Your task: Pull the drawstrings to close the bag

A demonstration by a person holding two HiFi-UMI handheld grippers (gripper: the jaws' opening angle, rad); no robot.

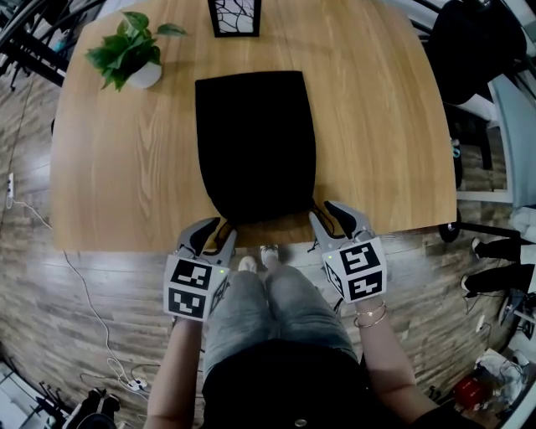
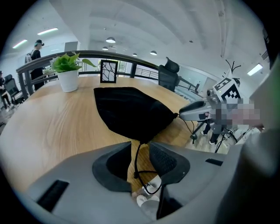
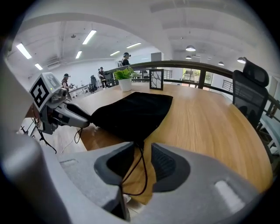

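A black bag [image 1: 255, 147] lay flat in the middle of the wooden tabletop [image 1: 126, 167] in the head view. It narrowed toward its lower end, which sat just inside the tabletop's lower edge. The two grippers flanked that narrow end.

The left gripper [image 1: 213, 237] was at the lower left of the bag. In its own view the left gripper [image 2: 141, 151] had its jaws apart. The left drawstring [image 2: 136, 159], a thin black cord, ran down from the bag's tip through the gap and ended in a loose loop below, with neither pad pressing on it.

The right gripper [image 1: 333, 222] was at the bag's lower right. In the right gripper view its jaws were also apart [image 3: 141, 153]. The right drawstring [image 3: 143, 162] hung slack between them and curled into a loop at the bottom of the frame, unclamped.

A potted plant [image 1: 130, 52] stood at the upper left of the tabletop, and a picture frame [image 1: 234, 17] stood at the top edge, both well apart from the bag.
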